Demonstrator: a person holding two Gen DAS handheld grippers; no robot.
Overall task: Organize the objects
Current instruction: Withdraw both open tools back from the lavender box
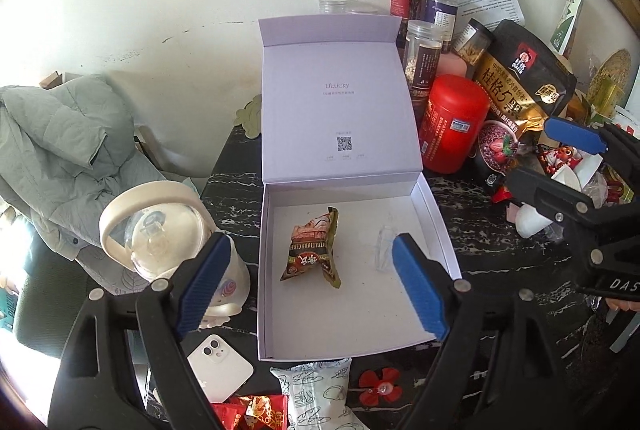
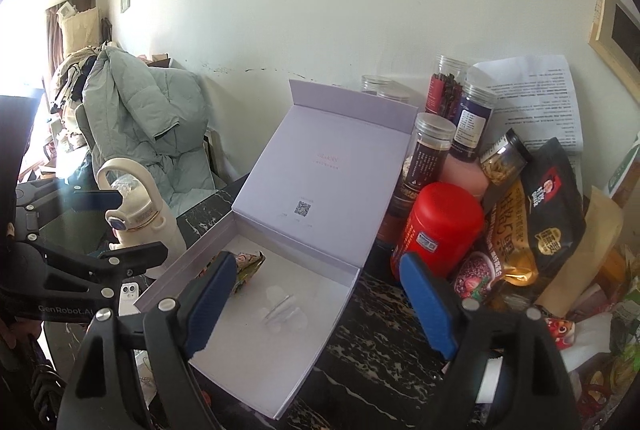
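Note:
An open lilac box [image 1: 436, 214] lies on the dark marble table, its lid [image 1: 336, 98] standing upright behind it. Inside lie a brown and red snack packet [image 1: 314, 250] and a small clear plastic piece [image 1: 384, 246]. My left gripper [image 1: 310, 238] hovers above the box's front half, open, with nothing between its blue pads. My right gripper [image 2: 318, 258] hangs over the box's right side, also open and empty. The right wrist view shows the same box [image 2: 320, 334], the packet [image 2: 250, 264] and the left gripper [image 2: 120, 226]. The right gripper [image 1: 560, 162] shows at the right of the left wrist view.
A red canister [image 1: 452, 122], a black oat bag [image 1: 520, 78] and several clear jars [image 1: 424, 50] crowd the table's back right. A cream bottle [image 1: 160, 234] and a white phone [image 1: 220, 366] sit left of the box. Snack packets [image 1: 316, 394] lie in front. A green jacket [image 1: 68, 138] drapes a chair.

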